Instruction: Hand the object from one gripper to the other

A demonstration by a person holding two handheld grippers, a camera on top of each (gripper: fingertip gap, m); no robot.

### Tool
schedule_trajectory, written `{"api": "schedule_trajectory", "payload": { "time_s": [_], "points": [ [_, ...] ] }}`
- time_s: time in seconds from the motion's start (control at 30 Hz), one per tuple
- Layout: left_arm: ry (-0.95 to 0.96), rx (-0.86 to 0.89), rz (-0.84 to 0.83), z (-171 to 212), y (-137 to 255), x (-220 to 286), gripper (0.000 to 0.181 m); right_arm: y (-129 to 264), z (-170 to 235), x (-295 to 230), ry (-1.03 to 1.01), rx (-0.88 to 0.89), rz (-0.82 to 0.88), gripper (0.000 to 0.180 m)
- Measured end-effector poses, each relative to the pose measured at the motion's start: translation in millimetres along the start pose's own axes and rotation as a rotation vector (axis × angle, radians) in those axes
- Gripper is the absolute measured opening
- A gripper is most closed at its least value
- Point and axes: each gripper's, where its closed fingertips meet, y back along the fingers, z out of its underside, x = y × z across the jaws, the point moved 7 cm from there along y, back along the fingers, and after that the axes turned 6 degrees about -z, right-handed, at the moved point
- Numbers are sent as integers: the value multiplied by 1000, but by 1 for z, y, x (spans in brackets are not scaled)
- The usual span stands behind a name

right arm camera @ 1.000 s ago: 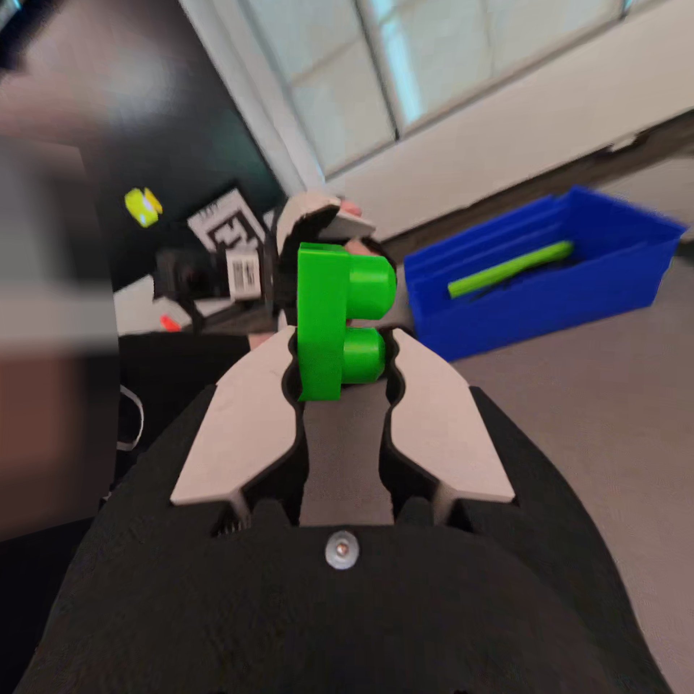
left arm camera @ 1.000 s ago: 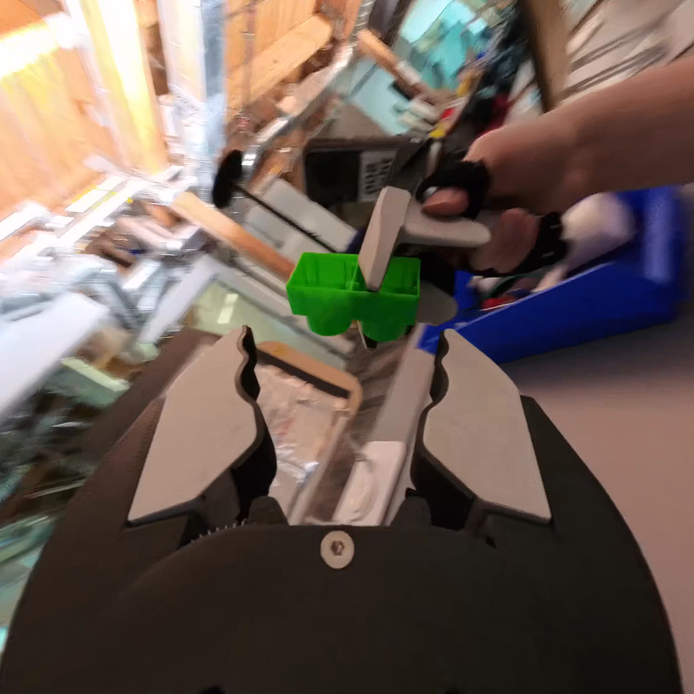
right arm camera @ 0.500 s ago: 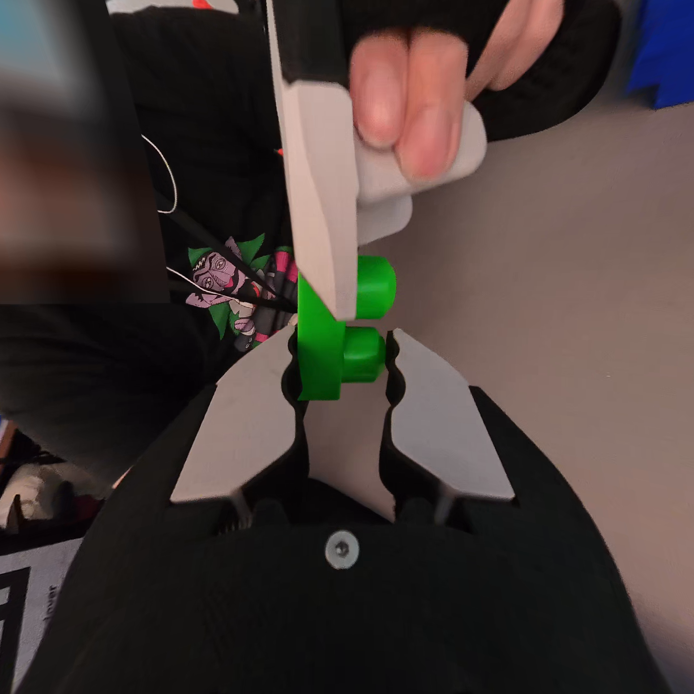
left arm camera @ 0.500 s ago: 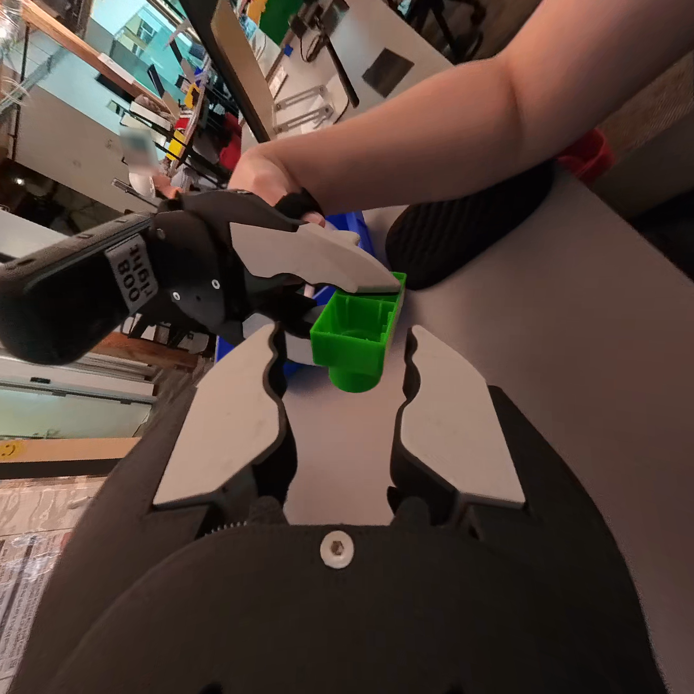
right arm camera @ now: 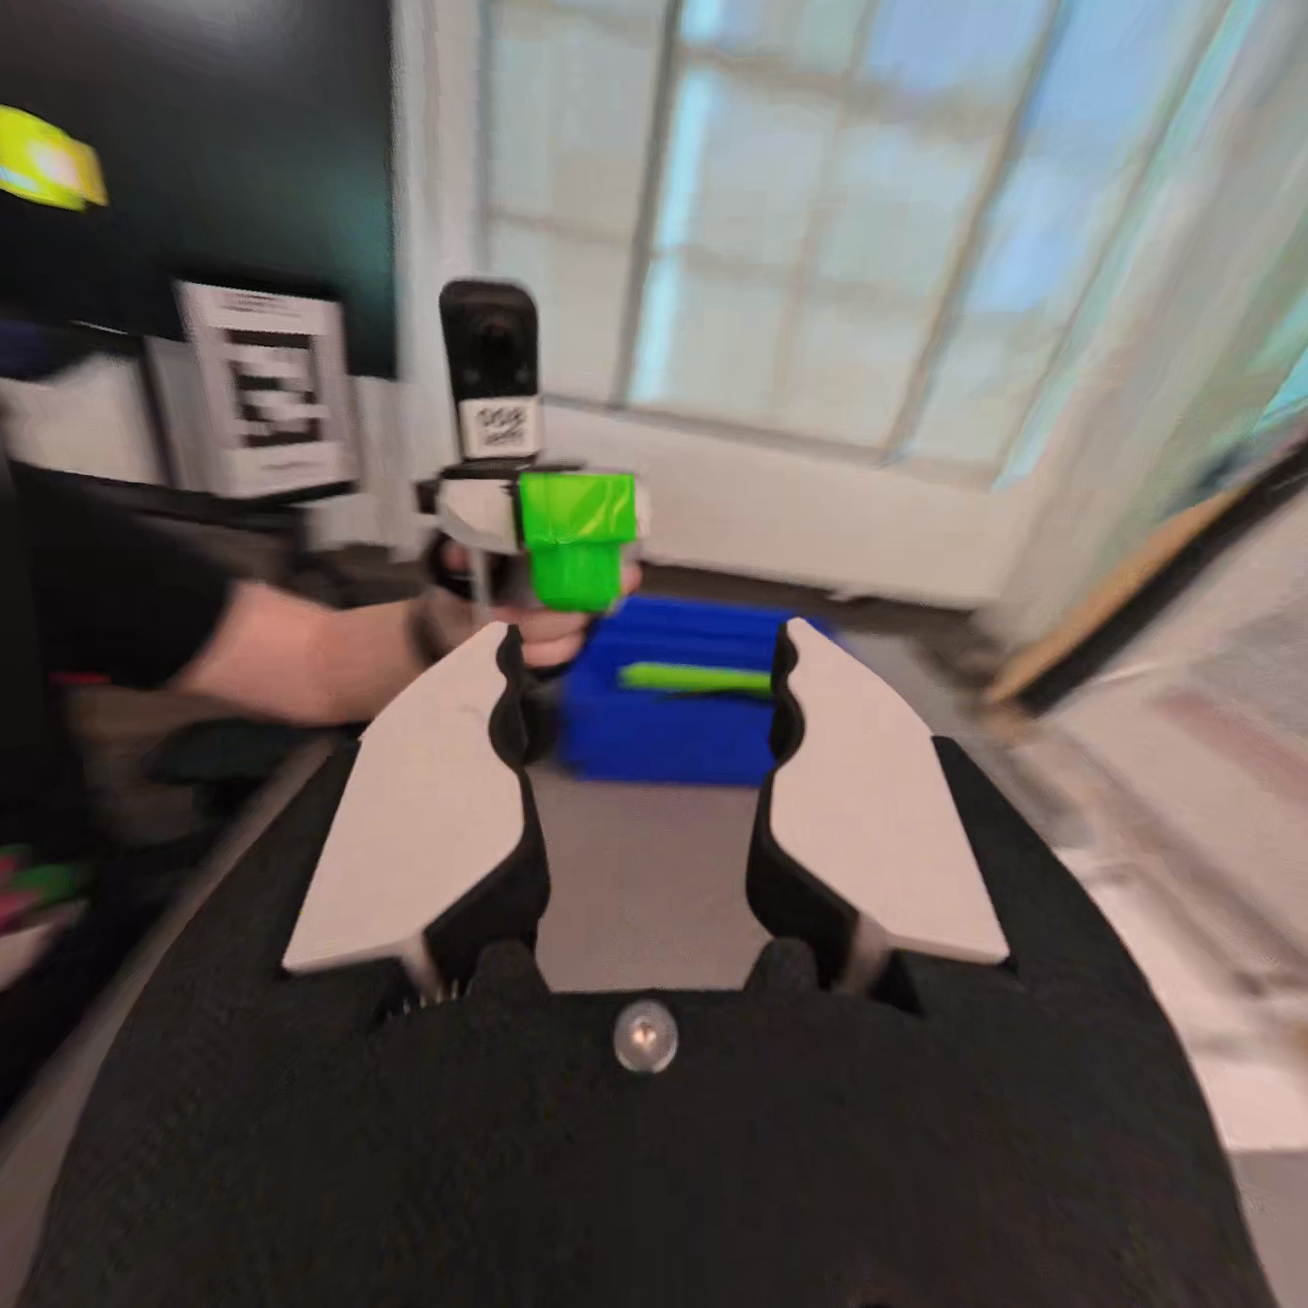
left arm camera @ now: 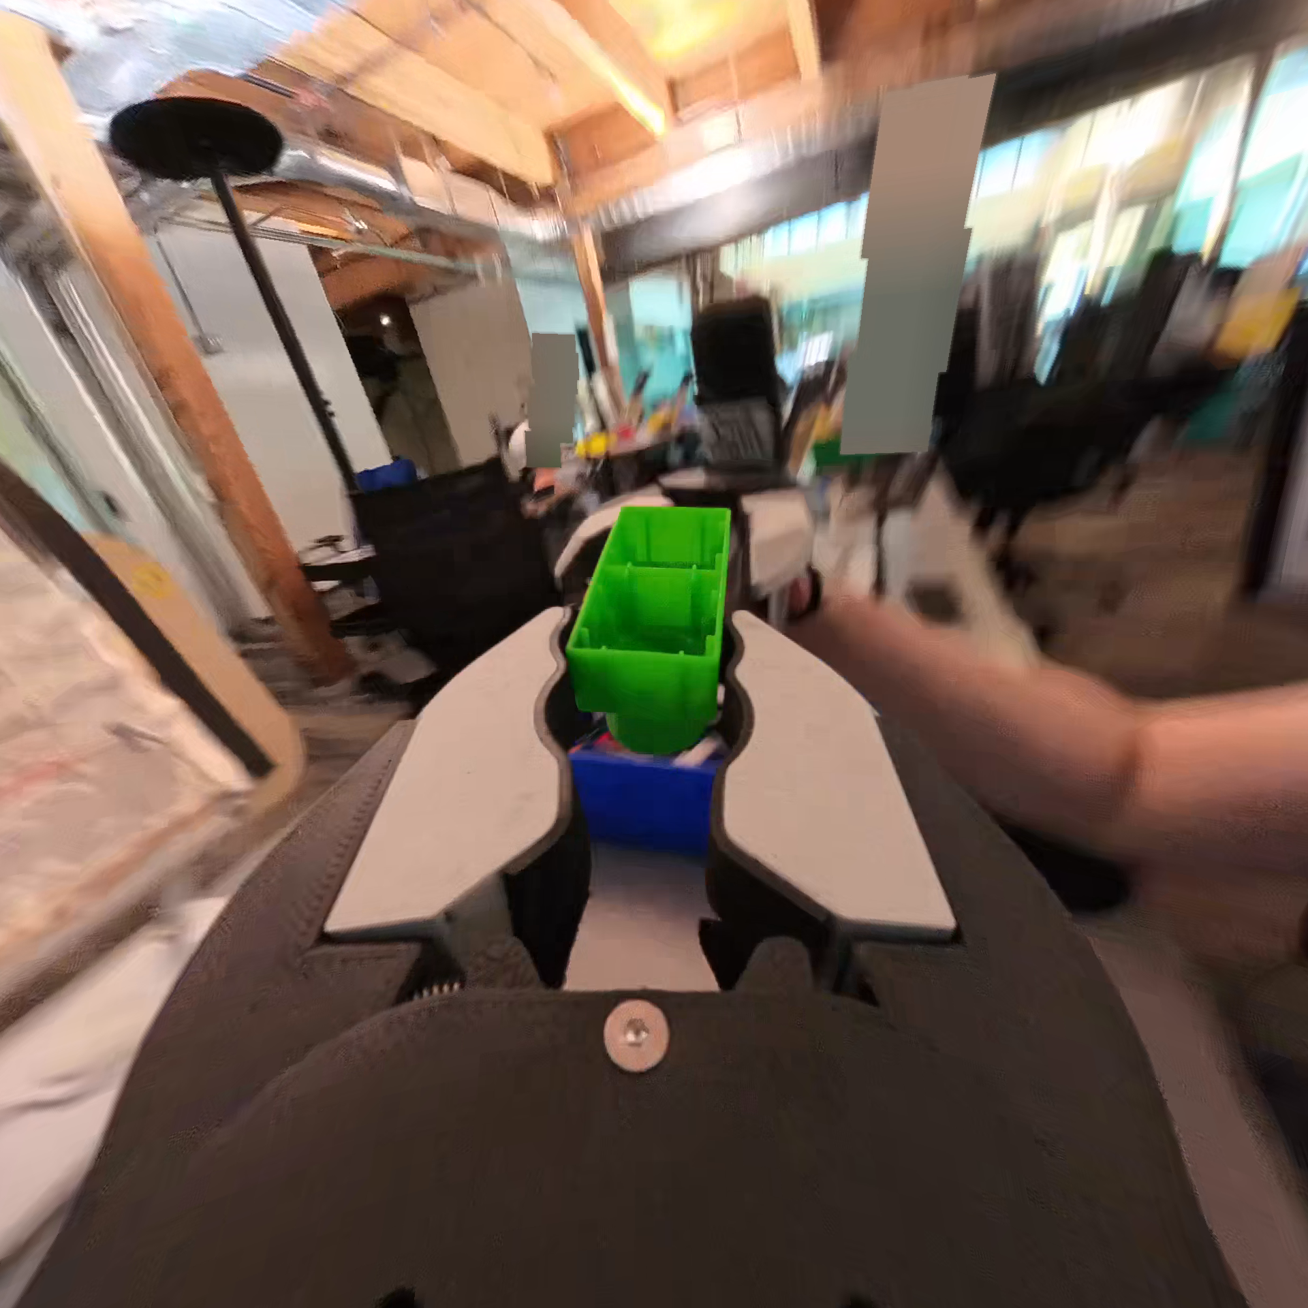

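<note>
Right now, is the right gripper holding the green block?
No, the right gripper stands open and empty, while the green block sits farther off, clamped in the left gripper.

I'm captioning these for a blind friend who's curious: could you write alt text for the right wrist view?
The right gripper is open and empty, its two pale fingers spread in the foreground. Beyond it, the left gripper, held in a person's hand, grips a green block in the air. Behind, a blue bin holding a green stick sits on a grey table, with windows blurred in the background.
</note>
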Motion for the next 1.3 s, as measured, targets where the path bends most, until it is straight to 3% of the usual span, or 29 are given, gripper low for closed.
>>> {"api": "schedule_trajectory", "payload": {
  "time_s": [0.13,0.23,0.3,0.47,0.63,1.0,1.17,1.3],
  "points": [
    [594,170,7,-4,13,-30,36,-3,-14,-20,587,95,405,69],
    [828,238,49,4,15,-40,36,-29,-9,-35,817,4,522,70],
    [857,255,31,11,12,-40,37,-52,0,-38,842,-73,564,80],
    [848,232,46,19,2,-24,36,-82,21,-40,808,-109,640,80],
    [831,210,48,23,-2,-18,36,-79,20,-42,797,-32,724,65],
    [908,231,83,26,-4,-18,36,-81,16,-39,771,-170,736,68],
    [1005,287,211,26,-4,-18,37,-78,9,-42,778,-184,710,68],
    [988,304,170,22,0,-29,50,-53,-8,-29,819,-346,777,68]
  ]
}}
